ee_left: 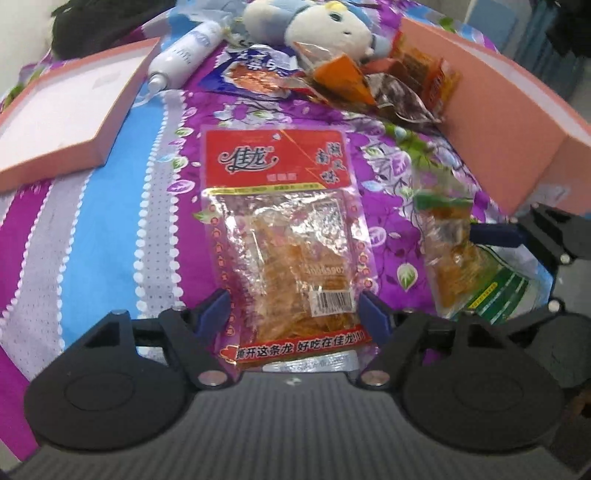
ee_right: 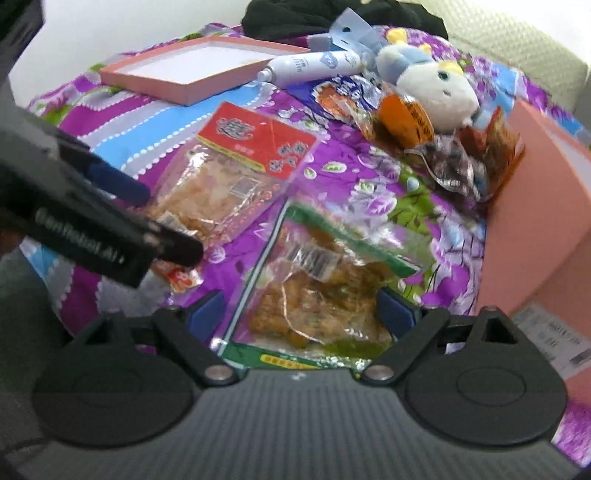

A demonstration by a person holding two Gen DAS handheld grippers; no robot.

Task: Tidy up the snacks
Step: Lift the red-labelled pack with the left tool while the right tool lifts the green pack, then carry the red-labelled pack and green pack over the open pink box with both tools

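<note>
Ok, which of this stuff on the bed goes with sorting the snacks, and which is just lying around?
Part of the job:
red-label snack pack
green-label snack pack
snack pile
pink box
pink lid
left hand-held gripper
right hand-held gripper

Just lying about:
plush toy
white bottle
dark clothing

Purple floral bedsheet point(ee_left: 122, 229), pink box point(ee_left: 491, 122)

Glossy wrappers on patterned cloth

Red-topped snack packet point(ee_left: 284, 240) is shiny clear plastic; bedsheet point(ee_left: 110, 229) is matt woven cloth; plush toy point(ee_left: 314, 26) looks fuzzy.

Left claw point(ee_left: 297, 314) — astride red snack packet point(ee_left: 284, 236)
</note>
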